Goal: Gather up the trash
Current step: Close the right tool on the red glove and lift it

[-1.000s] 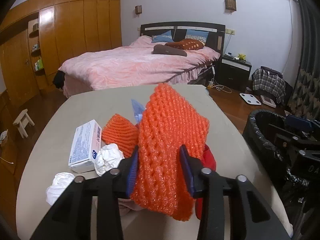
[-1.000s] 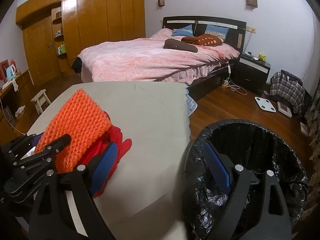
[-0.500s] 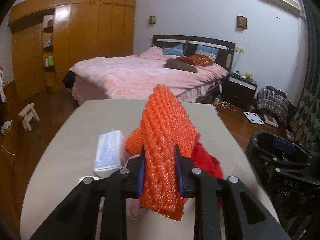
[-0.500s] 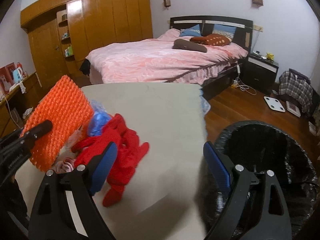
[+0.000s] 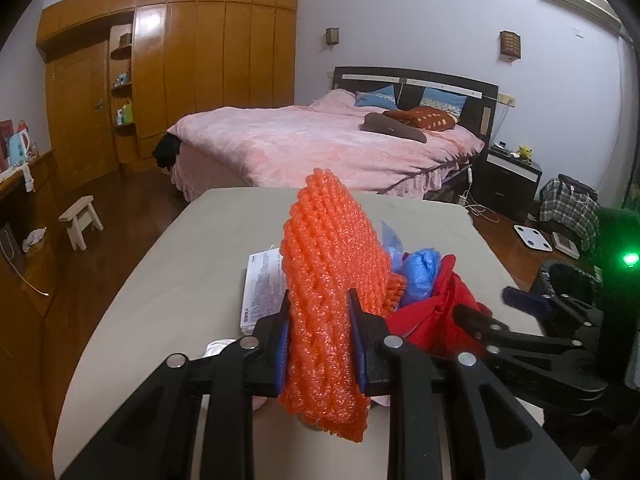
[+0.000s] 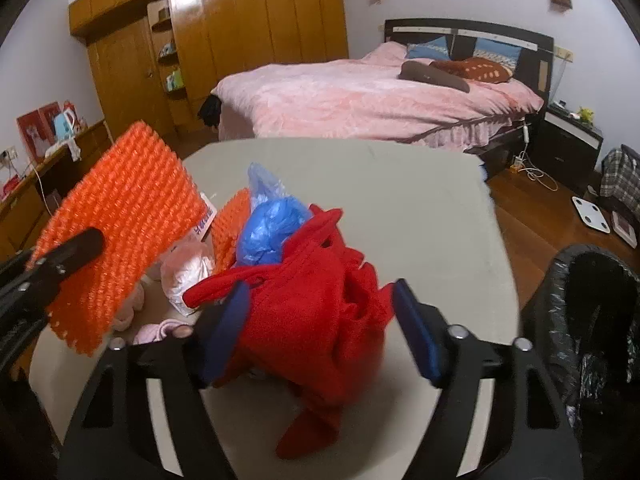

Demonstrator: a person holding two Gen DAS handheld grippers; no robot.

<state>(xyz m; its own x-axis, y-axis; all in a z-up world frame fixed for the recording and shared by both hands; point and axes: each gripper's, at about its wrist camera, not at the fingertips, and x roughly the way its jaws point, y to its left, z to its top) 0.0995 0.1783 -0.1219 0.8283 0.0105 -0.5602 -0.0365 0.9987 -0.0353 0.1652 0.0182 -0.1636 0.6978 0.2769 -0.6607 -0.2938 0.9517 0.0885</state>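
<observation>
On the beige worktop (image 6: 420,208) beside a black-lined trash bin (image 6: 592,320), the left gripper (image 5: 320,340) jaws clamp an upright orange foam net (image 5: 328,280), while the right gripper (image 6: 320,320) jaws stand apart around a red cloth (image 6: 316,320).

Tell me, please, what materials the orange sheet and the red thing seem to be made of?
Orange sheet, pinched by the left gripper: probably soft foam netting, judging by its puffy, matte woven ribs. Red thing, between the open right gripper's fingers: likely fleece-like fabric, fuzzy and limp, with floppy loops.
</observation>
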